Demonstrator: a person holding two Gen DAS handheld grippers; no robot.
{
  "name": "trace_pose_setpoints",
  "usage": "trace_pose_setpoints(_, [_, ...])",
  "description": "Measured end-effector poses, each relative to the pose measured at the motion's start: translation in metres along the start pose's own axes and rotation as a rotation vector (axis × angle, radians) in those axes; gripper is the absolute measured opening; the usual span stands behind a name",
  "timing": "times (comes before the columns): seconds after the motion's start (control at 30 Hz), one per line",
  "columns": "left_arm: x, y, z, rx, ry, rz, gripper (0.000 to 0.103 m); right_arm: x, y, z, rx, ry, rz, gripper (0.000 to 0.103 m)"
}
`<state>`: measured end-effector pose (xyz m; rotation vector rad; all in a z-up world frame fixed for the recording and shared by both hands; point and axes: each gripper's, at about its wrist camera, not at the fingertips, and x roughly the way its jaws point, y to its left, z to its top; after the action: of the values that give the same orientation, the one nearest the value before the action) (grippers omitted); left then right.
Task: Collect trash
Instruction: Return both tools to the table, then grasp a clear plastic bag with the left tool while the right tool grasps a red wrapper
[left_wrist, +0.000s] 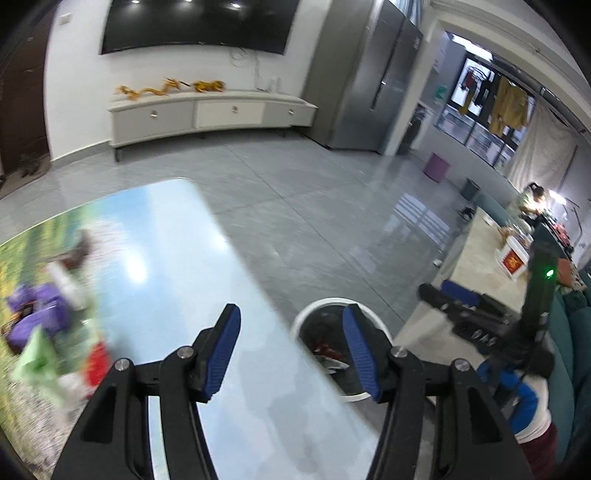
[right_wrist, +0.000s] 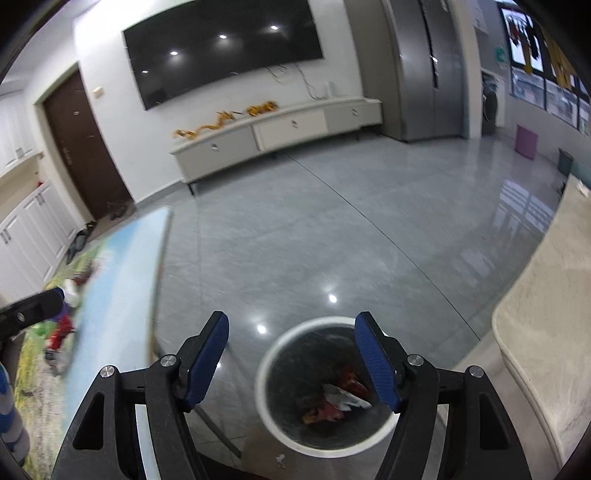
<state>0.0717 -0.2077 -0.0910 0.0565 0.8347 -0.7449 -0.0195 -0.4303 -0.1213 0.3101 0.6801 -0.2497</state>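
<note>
Grey tiles (right_wrist: 332, 240) surround white bin (right_wrist: 266, 387); both claws gape, empty.

The left gripper (left_wrist: 291, 334) is seen with its jaws spread wide and nothing held between them. It is held over the right edge of the tabletop (left_wrist: 177, 280), whose printed cover shows sky and meadow. Blurred trash (left_wrist: 48, 310) is spread on the tabletop's left part: purple, white, green and red pieces, too smeared to be named. A white-rimmed bin (left_wrist: 321, 332) is stood on the grey tiled floor (left_wrist: 314, 206) just beside the tabletop, partly hidden by the right jaw, with red and white scraps inside. The right gripper (left_wrist: 461, 306) is seen farther right, above a pale counter (left_wrist: 476, 254).
</note>
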Motion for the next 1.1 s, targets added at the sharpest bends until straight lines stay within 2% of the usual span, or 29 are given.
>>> trace_pose_setpoints(0.27, [-0.069,0.082,-0.045,-0.091,-0.071,0.122,0.056,-0.024,0.077,0.011,-0.120,-0.047,0.091,0.069])
trace_pose_setpoints(0.47, [-0.086,0.149,-0.095,-0.142,-0.025,0.197,0.056,-0.018,0.144,0.008,-0.215,0.005,0.226,0.069])
trace_pose_setpoints(0.73, [-0.069,0.177,-0.113,-0.114,0.041,0.169,0.055,0.026,0.222,-0.007,-0.275,0.159,0.407,0.069])
trace_pose_setpoints(0.83, [-0.058,0.183,-0.112,-0.101,0.058,0.159,0.055,0.039,0.237,-0.013,-0.281,0.204,0.445,0.069])
trace_pose_setpoints(1.1, [-0.032,0.191,-0.103,-0.088,0.102,0.129,0.044,0.073,0.255,-0.019,-0.270,0.300,0.499,0.063])
